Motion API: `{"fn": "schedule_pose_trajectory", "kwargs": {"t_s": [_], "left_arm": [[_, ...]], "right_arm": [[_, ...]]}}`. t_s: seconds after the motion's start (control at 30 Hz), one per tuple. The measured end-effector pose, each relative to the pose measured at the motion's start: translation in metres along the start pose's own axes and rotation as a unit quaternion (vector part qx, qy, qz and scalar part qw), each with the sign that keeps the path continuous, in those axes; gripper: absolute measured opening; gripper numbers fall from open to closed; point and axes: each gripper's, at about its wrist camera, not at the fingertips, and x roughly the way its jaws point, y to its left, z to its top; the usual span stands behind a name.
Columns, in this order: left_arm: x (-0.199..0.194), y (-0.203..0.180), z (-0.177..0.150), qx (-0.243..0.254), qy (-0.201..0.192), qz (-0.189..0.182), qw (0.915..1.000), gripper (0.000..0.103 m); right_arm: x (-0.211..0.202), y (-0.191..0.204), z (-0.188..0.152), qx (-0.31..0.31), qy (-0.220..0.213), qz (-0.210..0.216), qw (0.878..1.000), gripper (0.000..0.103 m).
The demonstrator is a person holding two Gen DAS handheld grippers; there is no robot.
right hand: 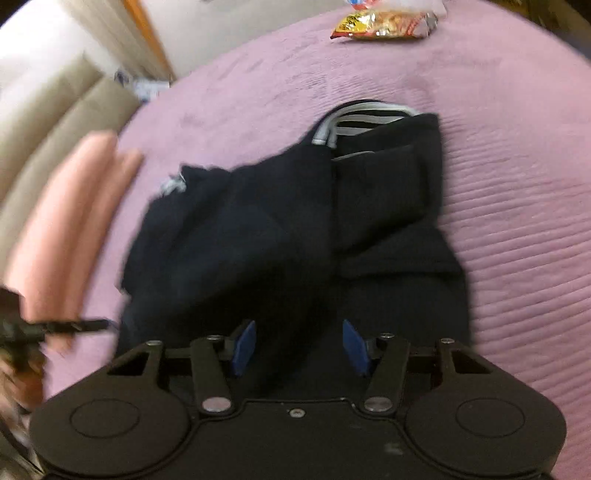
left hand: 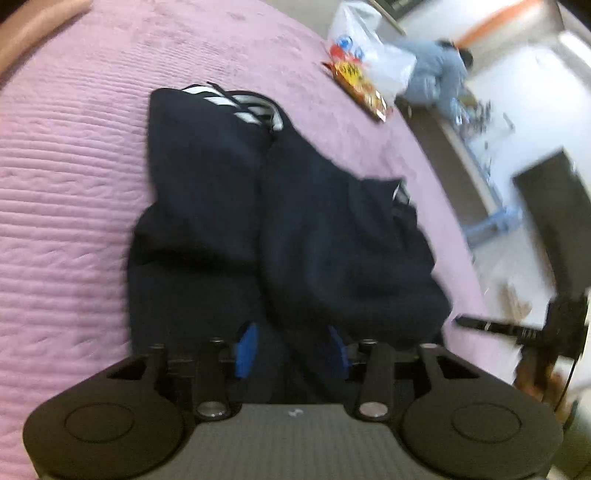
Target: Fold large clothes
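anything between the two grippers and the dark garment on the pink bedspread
Nothing visible. The dark garment lies directly under the left gripper and the right gripper, both open with only cloth below them. The snack packet sits far off on the pink bedspread.

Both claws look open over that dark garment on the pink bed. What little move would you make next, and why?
Probably bring the right gripper down to the rumpled edge of the dark garment and pinch it. Both it and the left gripper stand open, holding nothing, and the garment lies in an uneven heap on the pink bedspread, only partly folded.
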Motion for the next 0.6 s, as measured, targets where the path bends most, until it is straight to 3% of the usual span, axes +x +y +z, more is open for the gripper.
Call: {"fn": "schedule_pose_trajectory", "kwargs": {"t_s": [0.07, 0.17, 0.23, 0.3, 0.33, 0.37, 0.43, 0.47, 0.53, 0.6], "left_arm": [[0.019, 0.001, 0.009, -0.037, -0.017, -0.007, 0.9991, 0.060], [0.041, 0.011, 0.023, -0.091, -0.017, -0.005, 0.9957, 0.066], [0.058, 0.020, 0.026, -0.120, -0.005, -0.023, 0.9924, 0.070], [0.073, 0.028, 0.026, -0.153, 0.013, -0.039, 0.9874, 0.067], [0.082, 0.029, 0.027, -0.162, 0.022, -0.048, 0.9853, 0.046], [0.089, 0.027, 0.028, -0.161, 0.025, -0.052, 0.9853, 0.013], [0.094, 0.017, 0.035, -0.150, 0.026, -0.046, 0.9873, 0.010], [0.091, 0.013, 0.038, -0.144, 0.014, -0.054, 0.9880, 0.010], [0.071, 0.003, 0.050, -0.140, -0.023, -0.090, 0.9858, 0.010], [0.044, -0.005, 0.069, -0.132, -0.080, -0.133, 0.9790, 0.010]], "right_arm": [[0.013, 0.005, 0.013, 0.034, -0.012, 0.009, 0.999, 0.075], [0.028, 0.001, 0.020, 0.088, -0.017, 0.012, 0.996, 0.075], [0.038, -0.007, 0.026, 0.128, -0.015, 0.019, 0.991, 0.075], [0.049, -0.017, 0.028, 0.187, 0.004, 0.030, 0.982, 0.077], [0.054, -0.021, 0.026, 0.220, 0.016, 0.047, 0.974, 0.077], [0.060, -0.023, 0.025, 0.244, 0.027, 0.066, 0.967, 0.075], [0.070, -0.018, 0.025, 0.261, 0.057, 0.088, 0.960, 0.042], [0.073, -0.010, 0.030, 0.251, 0.064, 0.100, 0.961, 0.014], [0.065, 0.009, 0.047, 0.198, 0.048, 0.082, 0.976, 0.012], [0.046, 0.024, 0.067, 0.153, 0.001, 0.087, 0.984, 0.011]]}}
